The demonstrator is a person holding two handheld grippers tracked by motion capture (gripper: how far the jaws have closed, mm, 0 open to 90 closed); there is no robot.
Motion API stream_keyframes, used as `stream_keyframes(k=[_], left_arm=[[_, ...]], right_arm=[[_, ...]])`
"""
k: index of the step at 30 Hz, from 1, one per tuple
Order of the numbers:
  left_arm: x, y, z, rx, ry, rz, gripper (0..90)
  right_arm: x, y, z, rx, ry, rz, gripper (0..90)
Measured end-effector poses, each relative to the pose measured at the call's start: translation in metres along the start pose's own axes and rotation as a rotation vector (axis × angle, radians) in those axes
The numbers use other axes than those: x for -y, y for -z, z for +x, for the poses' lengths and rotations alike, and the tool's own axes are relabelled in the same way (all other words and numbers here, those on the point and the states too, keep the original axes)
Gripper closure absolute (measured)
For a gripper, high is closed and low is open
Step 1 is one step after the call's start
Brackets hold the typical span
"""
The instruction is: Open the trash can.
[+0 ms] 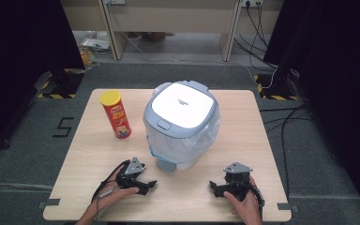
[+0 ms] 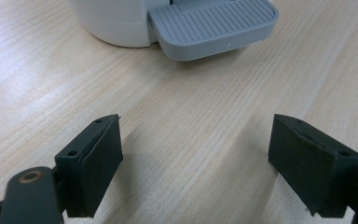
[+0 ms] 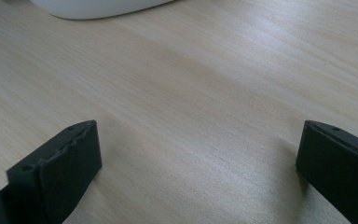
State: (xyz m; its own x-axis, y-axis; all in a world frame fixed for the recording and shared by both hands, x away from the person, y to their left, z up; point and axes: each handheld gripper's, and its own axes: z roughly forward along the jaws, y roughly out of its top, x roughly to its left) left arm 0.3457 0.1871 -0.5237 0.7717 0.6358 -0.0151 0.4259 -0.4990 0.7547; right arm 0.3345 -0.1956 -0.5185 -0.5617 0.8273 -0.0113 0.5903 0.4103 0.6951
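Bin (image 1: pixel 182 123) stands mid-table, lid down, a clear bag liner bunched around its rim, and its grey foot pedal (image 1: pixel 165 165) faces the person. Crisp tube (image 1: pixel 115 114) stands upright to the bin's left, well apart from it.

Left gripper (image 1: pixel 143 184) rests low on the table (image 1: pixel 262 140), just short of the pedal; in the left gripper view the ribbed pedal (image 2: pixel 213 28) lies straight ahead and the jaws stand wide apart, empty. Right gripper (image 1: pixel 220 187) rests to the right of the bin's base, jaws likewise spread and holding nothing; the right gripper view shows bare wood and the bin's white base (image 3: pixel 98 7) at the top edge.

Judgement: work in hand appears to be opening the bin by its pedal, with the tube the likely item to go in.

Risks:
- Bin looks light; a press on the pedal could tip or slide it, since nothing braces it.
- An open jaw may straddle the pedal edge and slip off.
- Loose liner could snag a jaw.
- Tall, narrow tube could topple if gripped high or clipped sideways.
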Motion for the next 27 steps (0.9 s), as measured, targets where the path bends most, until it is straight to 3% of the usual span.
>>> stream_keyframes(k=[5,9,11,14,18,22,27], left_arm=[[0.0,0.0,0.0,0.001,0.0,0.0,16.6],[0.0,0.0,0.002,0.01,-0.008,0.001,16.5],[0.0,0.001,0.006,-0.004,-0.005,-0.003,16.3],[-0.002,0.003,0.013,-0.057,0.004,-0.019,16.8],[-0.008,0.005,0.022,-0.075,0.029,-0.06,16.9],[-0.016,-0.001,0.024,-0.05,0.035,-0.087,17.2],[-0.023,-0.012,0.019,-0.03,0.007,-0.091,17.8]], right_arm=[[0.0,0.001,0.001,0.013,-0.021,-0.004,3.0],[0.0,0.005,0.0,0.031,-0.046,-0.043,22.4],[-0.004,0.007,0.001,0.036,-0.059,-0.087,16.8],[-0.009,0.008,0.002,0.043,-0.055,-0.119,19.2],[-0.023,0.006,0.007,0.047,-0.057,-0.156,19.1],[-0.037,0.0,0.015,0.085,-0.018,-0.161,19.3],[-0.051,-0.01,0.023,0.057,-0.022,-0.192,19.6]])
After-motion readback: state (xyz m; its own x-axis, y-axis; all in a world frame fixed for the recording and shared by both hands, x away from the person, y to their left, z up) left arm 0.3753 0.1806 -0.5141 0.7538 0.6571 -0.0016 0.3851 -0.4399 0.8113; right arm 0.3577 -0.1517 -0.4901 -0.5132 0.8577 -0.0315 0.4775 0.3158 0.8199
